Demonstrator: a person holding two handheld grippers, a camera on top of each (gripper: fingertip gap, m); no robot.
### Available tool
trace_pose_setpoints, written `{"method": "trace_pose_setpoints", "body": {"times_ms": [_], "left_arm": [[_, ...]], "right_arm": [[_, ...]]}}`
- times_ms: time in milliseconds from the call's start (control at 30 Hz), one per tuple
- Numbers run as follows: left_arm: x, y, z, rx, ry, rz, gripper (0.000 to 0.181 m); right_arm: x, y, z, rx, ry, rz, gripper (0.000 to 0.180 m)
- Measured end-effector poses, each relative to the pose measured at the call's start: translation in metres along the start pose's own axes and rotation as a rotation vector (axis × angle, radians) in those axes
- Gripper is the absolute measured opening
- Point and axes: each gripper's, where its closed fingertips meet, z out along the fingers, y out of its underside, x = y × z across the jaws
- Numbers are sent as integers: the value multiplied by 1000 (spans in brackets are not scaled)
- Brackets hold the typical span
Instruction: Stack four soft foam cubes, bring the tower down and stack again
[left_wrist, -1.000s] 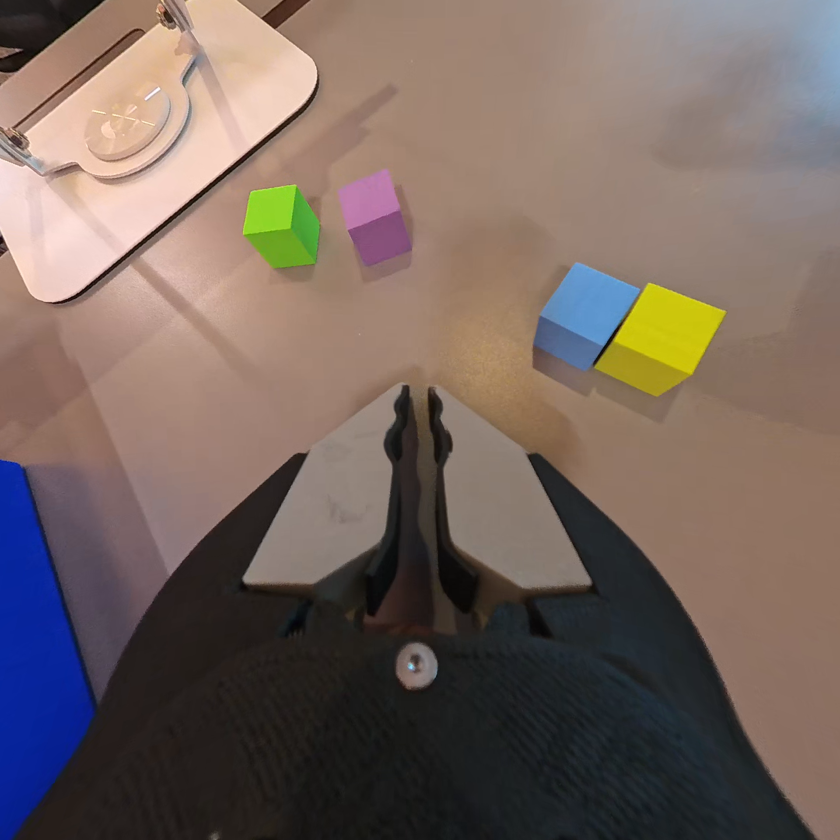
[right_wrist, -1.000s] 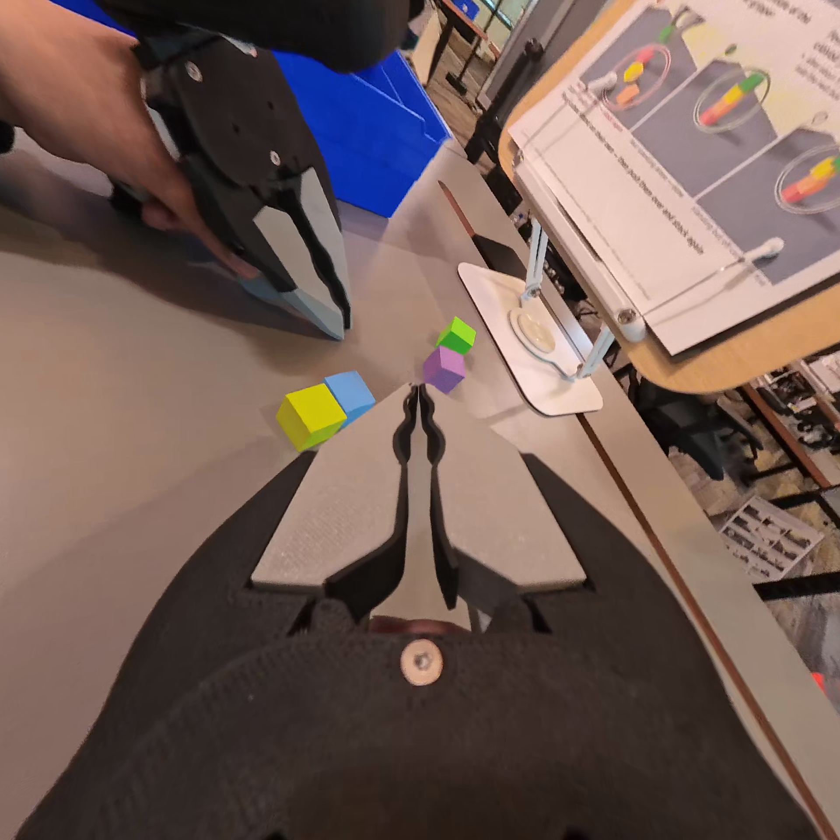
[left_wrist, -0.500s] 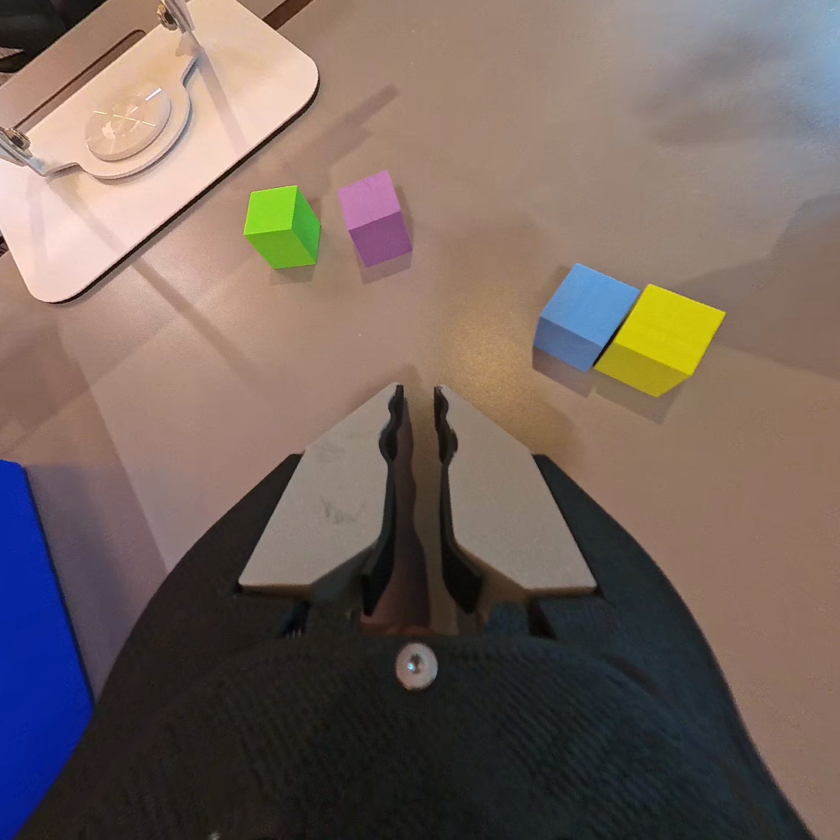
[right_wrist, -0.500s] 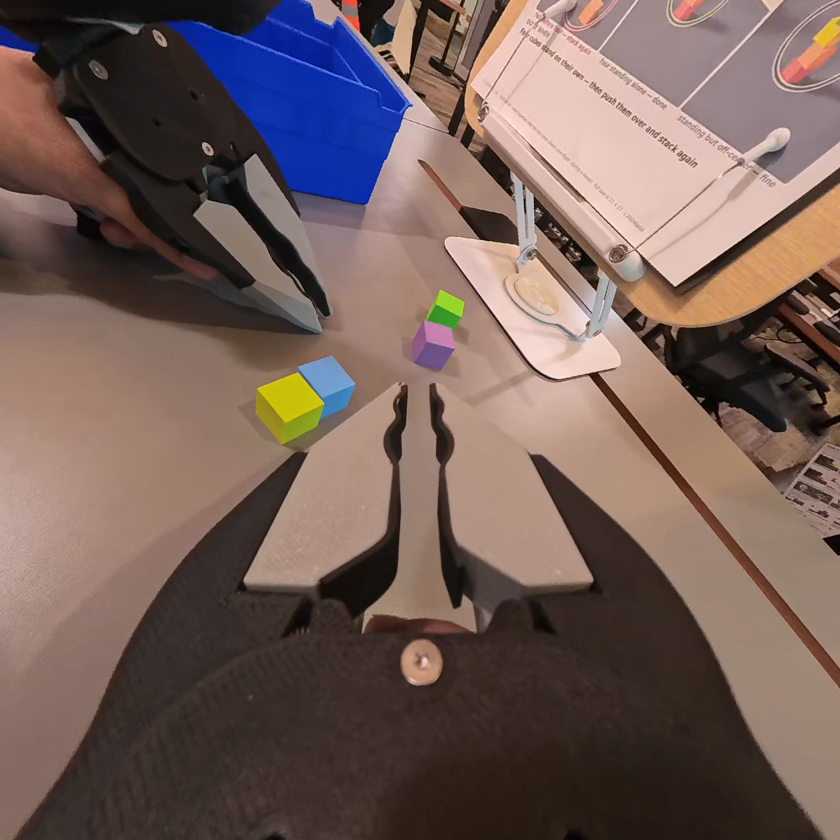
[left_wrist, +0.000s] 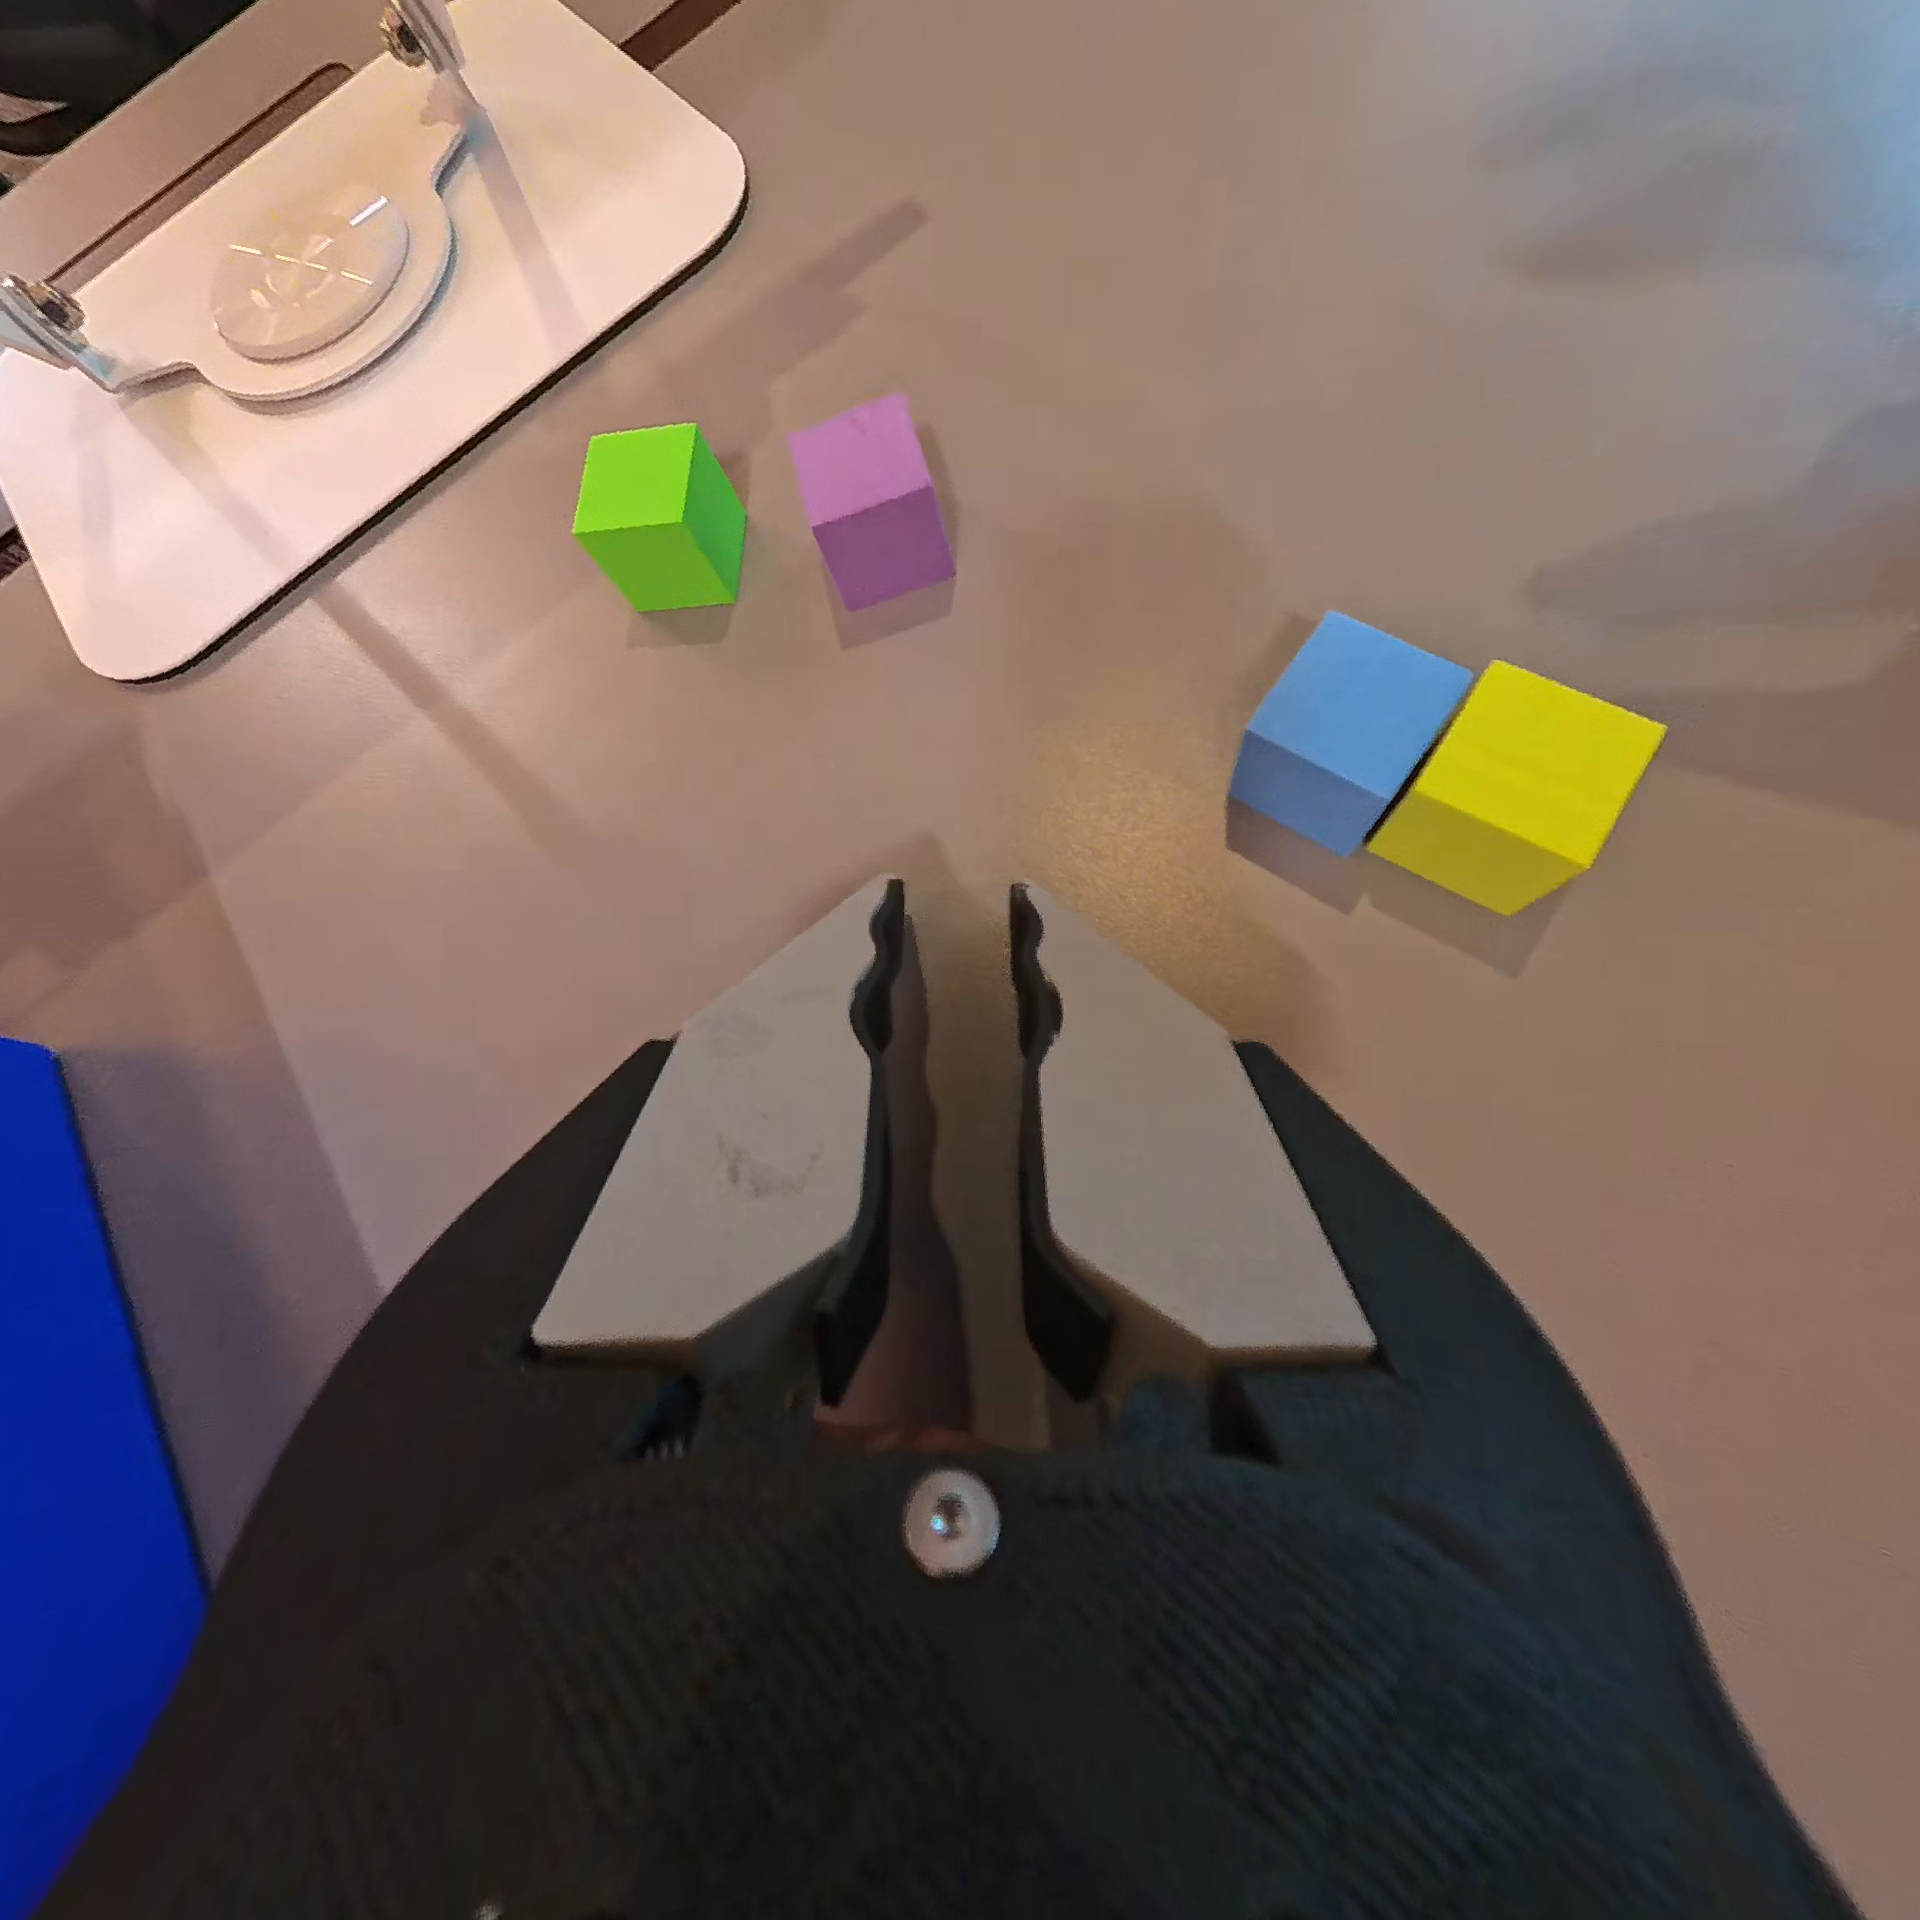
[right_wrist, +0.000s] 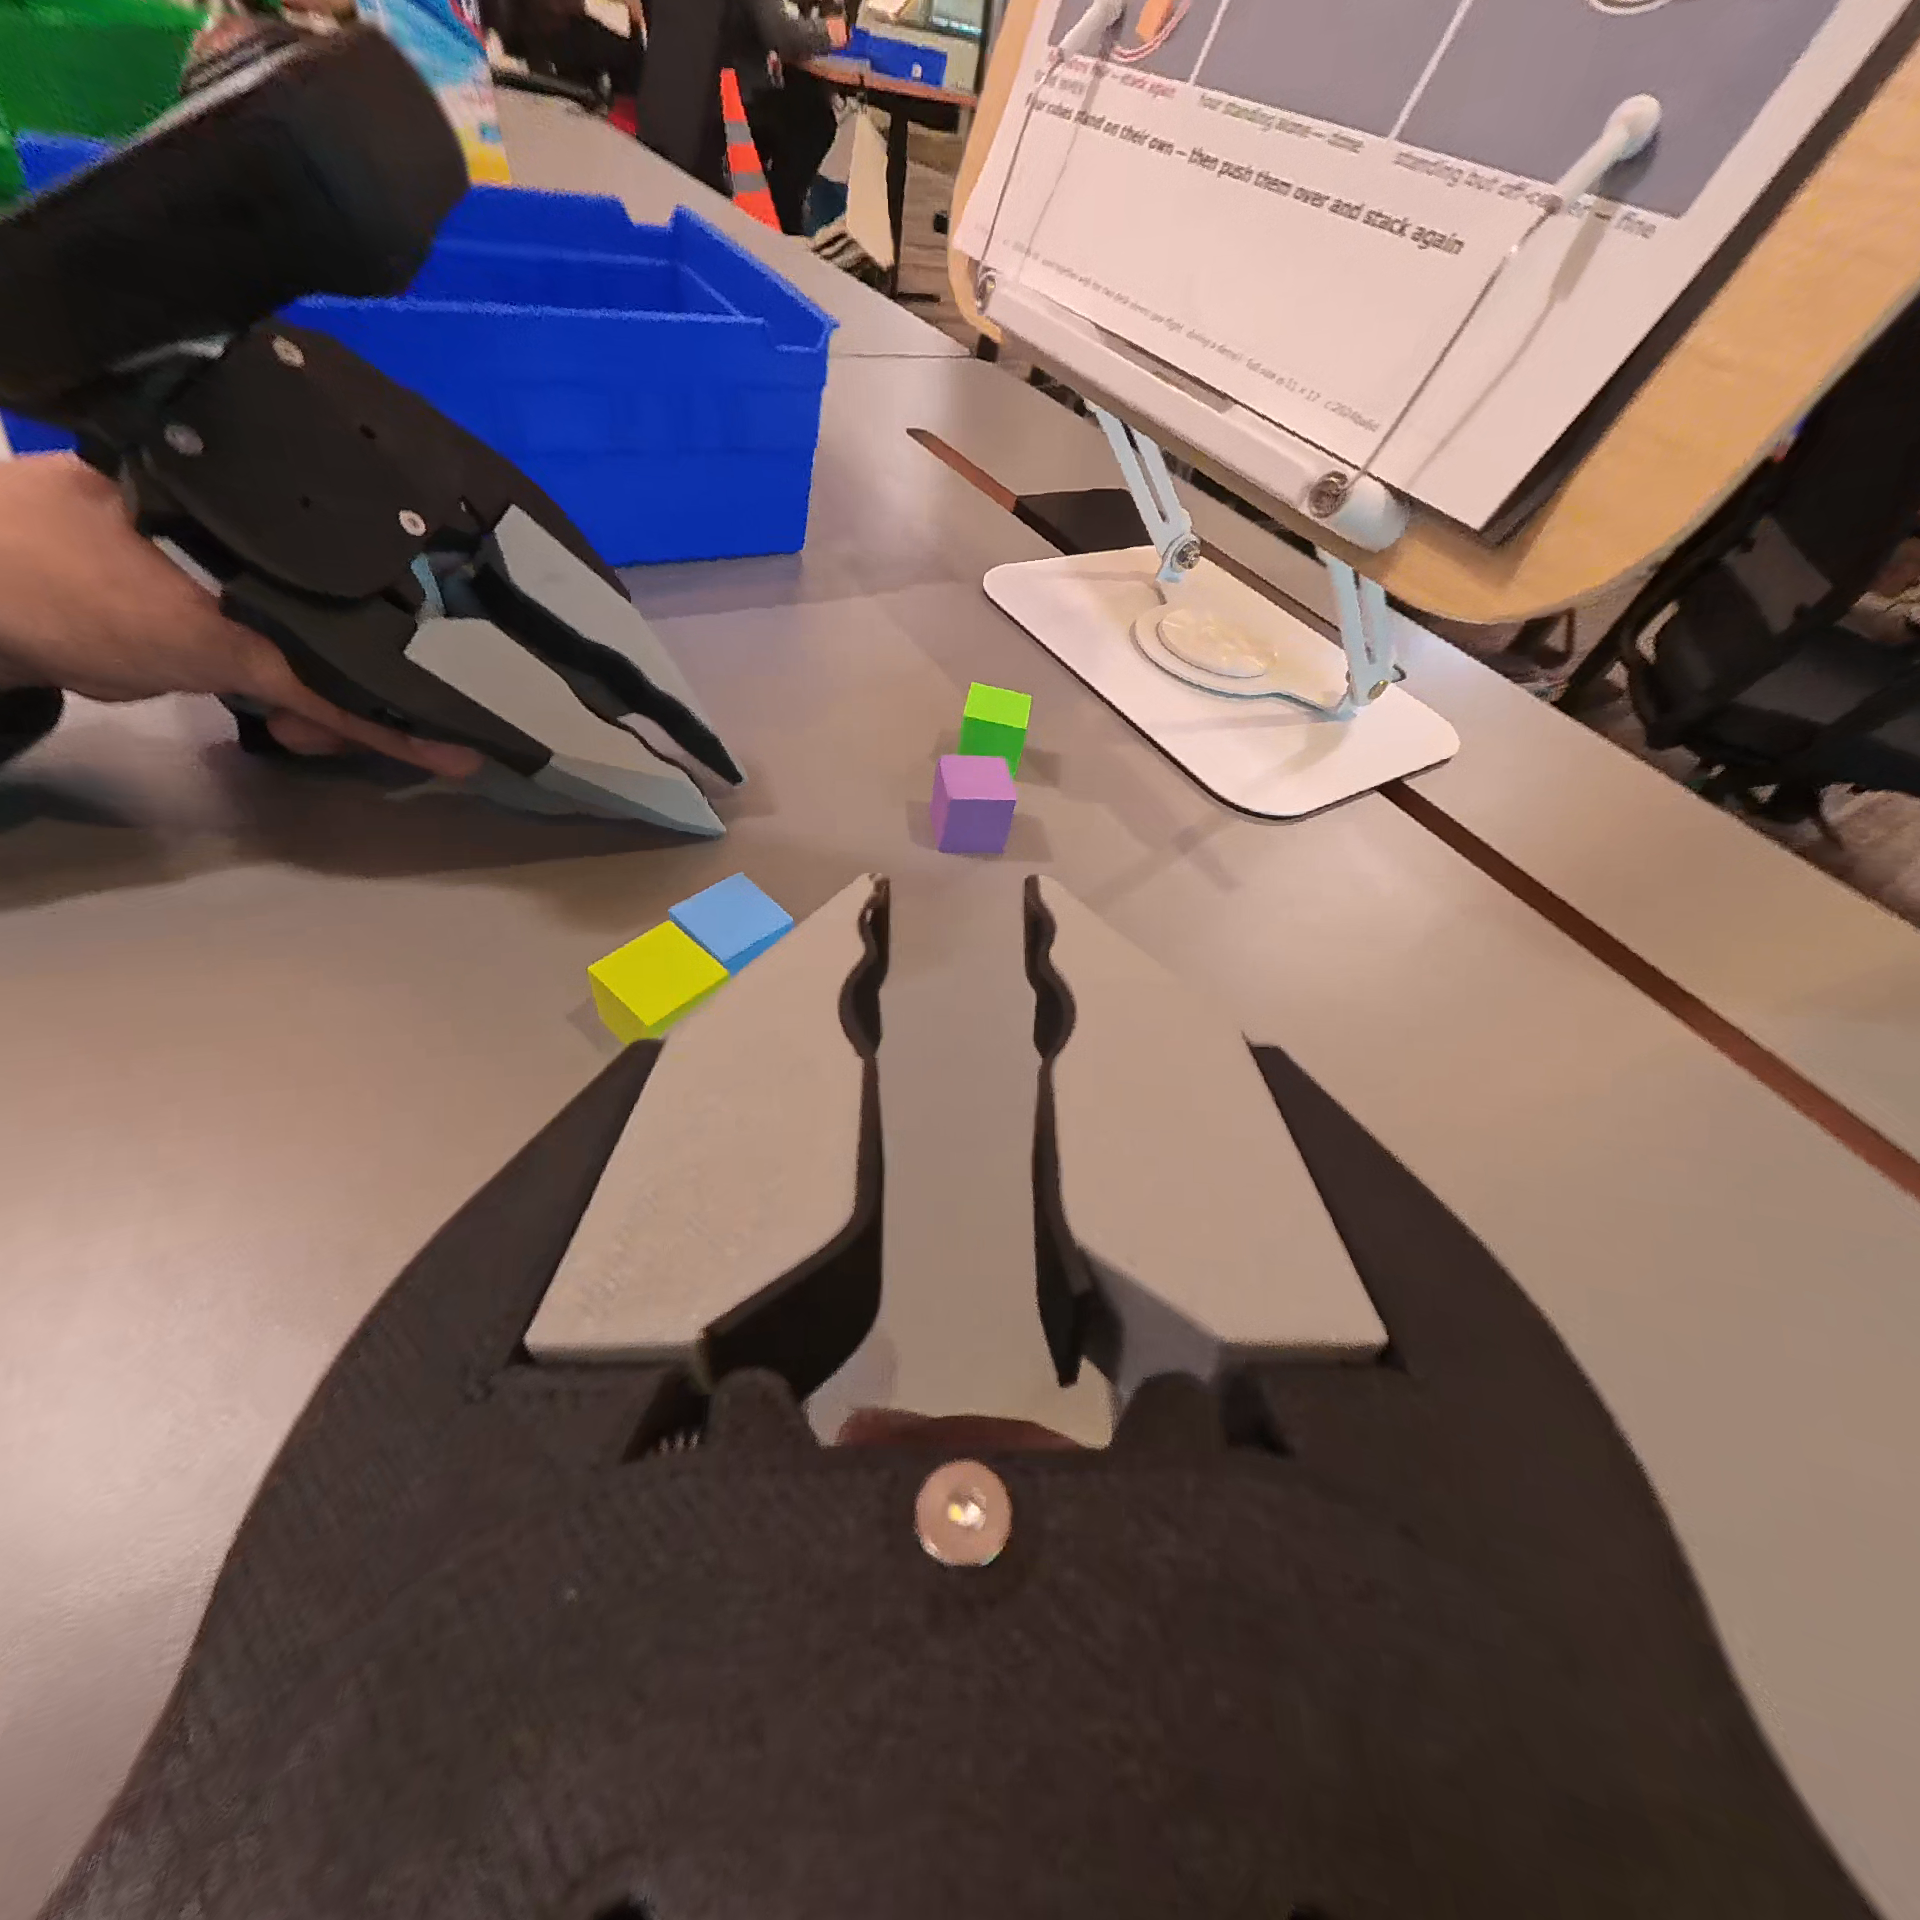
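Cubes (left_wrist: 1351, 727) flat, unstacked, in pairs

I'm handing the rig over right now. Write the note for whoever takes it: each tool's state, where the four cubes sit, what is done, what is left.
Left tool: jaws a little apart, empty, low over the table.
Right tool: open, empty, pointing toward the purple cube.
Cubes: all four sit singly on the table. Green cube and purple cube stand side by side with a small gap, near the white stand base. Blue cube and yellow cube touch each other.
Done: nothing is stacked at present.
Left: build the four-cube tower, knock it down, stack again.
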Motion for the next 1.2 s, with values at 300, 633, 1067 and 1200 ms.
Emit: {"method": "trace_pose_setpoints", "body": {"times_ms": [300,633,1067,1200], "left_arm": [[0,0,0,0,-5,3,22],[3,-3,-1,17,20,-10,25],[69,-29,-26,164,364,71,19],[79,-20,-23,123,402,111,0]], "right_arm": [[-3,12,5,-42,-79,129,42],[-2,15,5,-55,-99,192,47],[-1,15,2,-57,-110,219,46],[-1,14,1,-51,-110,221,46]]}}
